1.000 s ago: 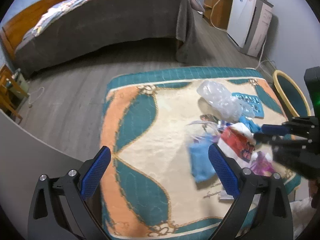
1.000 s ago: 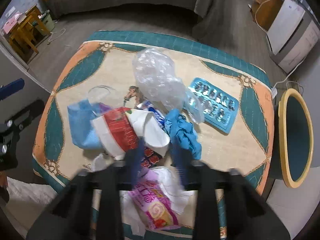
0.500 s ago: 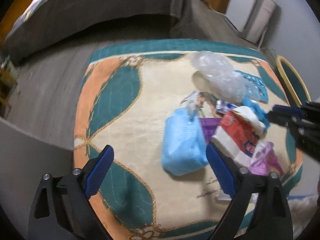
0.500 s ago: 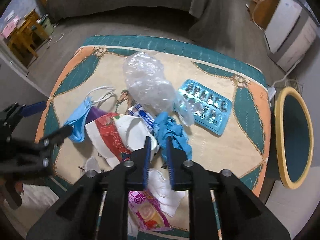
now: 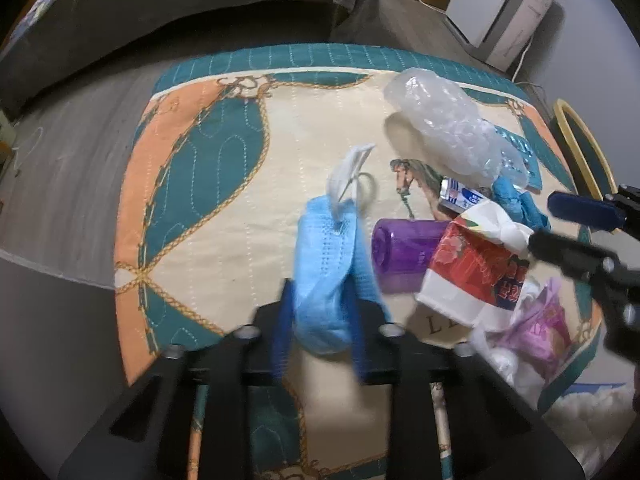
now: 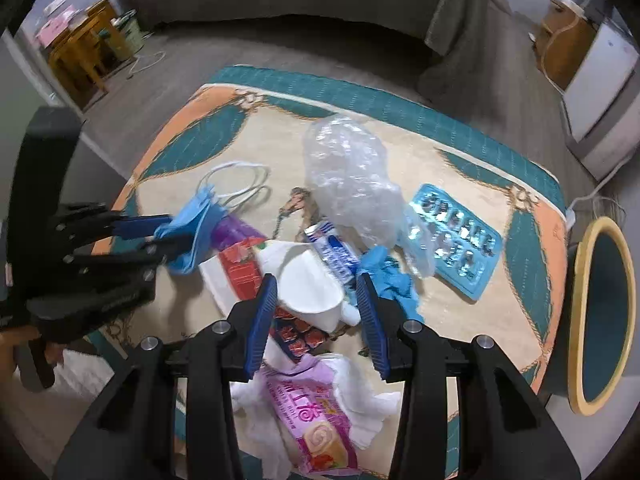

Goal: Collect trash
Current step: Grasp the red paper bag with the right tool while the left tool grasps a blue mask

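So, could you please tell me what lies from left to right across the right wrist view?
Left tool shut on the blue face mask → white paper cup → blue glove → blister pack → yellow-rimmed bin.

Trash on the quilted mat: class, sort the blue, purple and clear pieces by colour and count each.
Blue: 3 – face mask, crumpled glove, blister tray
Purple: 2 – cup, snack wrapper
Clear: 1 – plastic bag
Total: 6

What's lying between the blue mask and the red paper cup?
A purple plastic cup lies on its side between the blue mask and the red paper cup, clearest in the left wrist view.
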The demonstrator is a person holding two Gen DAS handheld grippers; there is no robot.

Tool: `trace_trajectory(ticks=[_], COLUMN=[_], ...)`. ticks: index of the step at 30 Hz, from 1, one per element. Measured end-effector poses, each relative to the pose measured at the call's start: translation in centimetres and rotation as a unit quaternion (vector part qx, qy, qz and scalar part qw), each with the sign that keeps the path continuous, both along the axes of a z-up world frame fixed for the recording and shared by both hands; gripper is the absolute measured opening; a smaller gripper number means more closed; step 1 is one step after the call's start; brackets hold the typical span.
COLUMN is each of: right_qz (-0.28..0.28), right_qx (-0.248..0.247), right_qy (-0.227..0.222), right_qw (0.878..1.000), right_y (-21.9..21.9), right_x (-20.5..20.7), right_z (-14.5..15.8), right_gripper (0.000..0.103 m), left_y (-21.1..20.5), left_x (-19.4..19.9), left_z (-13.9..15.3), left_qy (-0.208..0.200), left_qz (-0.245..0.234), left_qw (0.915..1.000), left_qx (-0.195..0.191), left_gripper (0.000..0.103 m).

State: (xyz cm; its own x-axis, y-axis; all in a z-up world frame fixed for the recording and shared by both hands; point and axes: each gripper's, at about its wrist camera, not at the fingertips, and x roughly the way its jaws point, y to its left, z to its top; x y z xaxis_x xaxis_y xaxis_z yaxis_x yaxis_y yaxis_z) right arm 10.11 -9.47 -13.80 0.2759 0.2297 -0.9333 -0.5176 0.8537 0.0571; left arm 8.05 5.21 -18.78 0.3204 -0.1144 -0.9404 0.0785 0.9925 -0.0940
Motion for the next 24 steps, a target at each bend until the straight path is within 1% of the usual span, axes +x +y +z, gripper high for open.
trace_trajectory(ticks=[2,5,8,9,10,11,13,14,15,18,24], right_qz=[0.012,0.024,0.024,0.020,0.015,0.012,0.007,0.000,-0.010,-0.031,-0.067], right_qx=[-0.003,-0.016,-0.036,-0.033,-0.033,-0.033,-0.025,-0.018,-0.009,0.010,0.037], right_qy=[-0.001,0.003,0.003,0.008,0.008,0.007,0.001,-0.004,-0.008,-0.024,-0.040], right_qw=[1.000,1.000,0.999,0.999,0.999,0.999,1.000,1.000,1.000,0.999,0.996], right_y=[0.4,1.1,1.4,1.3,1.2,1.1,0.8,0.5,0.1,-1.1,-3.2], right_x=[-0.3,-0.5,-0.2,0.0,0.1,0.2,0.4,0.6,0.8,1.4,2.2], right_z=[-0.1,-0.9,-1.9,-2.2,-2.3,-2.2,-1.7,-1.1,-0.6,0.9,3.5], right_gripper=[0.042,0.042,0.041,0.031,0.028,0.022,0.017,0.012,0.010,0.010,0.010], left_y=[-0.2,0.0,0.2,0.2,0.2,0.1,0.4,0.4,0.2,0.1,-0.6], left_x=[0.1,0.2,0.1,0.0,0.0,0.0,-0.2,-0.2,-0.1,-0.1,0.0], left_z=[0.4,1.2,1.3,1.3,1.3,1.4,1.8,2.0,2.1,3.2,5.9], left_qy=[-0.010,-0.027,-0.027,-0.027,-0.027,-0.028,-0.033,-0.038,-0.041,-0.061,-0.103], left_qz=[-0.001,0.003,0.009,0.009,0.010,0.010,0.011,0.011,0.012,0.014,0.009], left_qw=[0.9999,0.9996,0.9996,0.9996,0.9996,0.9995,0.9994,0.9992,0.9990,0.9980,0.9946], left_qx=[0.004,0.007,0.005,0.006,0.007,0.008,0.007,0.008,0.008,0.007,-0.004], left_gripper=[0.018,0.017,0.017,0.017,0.017,0.017,0.017,0.017,0.017,0.017,0.017])
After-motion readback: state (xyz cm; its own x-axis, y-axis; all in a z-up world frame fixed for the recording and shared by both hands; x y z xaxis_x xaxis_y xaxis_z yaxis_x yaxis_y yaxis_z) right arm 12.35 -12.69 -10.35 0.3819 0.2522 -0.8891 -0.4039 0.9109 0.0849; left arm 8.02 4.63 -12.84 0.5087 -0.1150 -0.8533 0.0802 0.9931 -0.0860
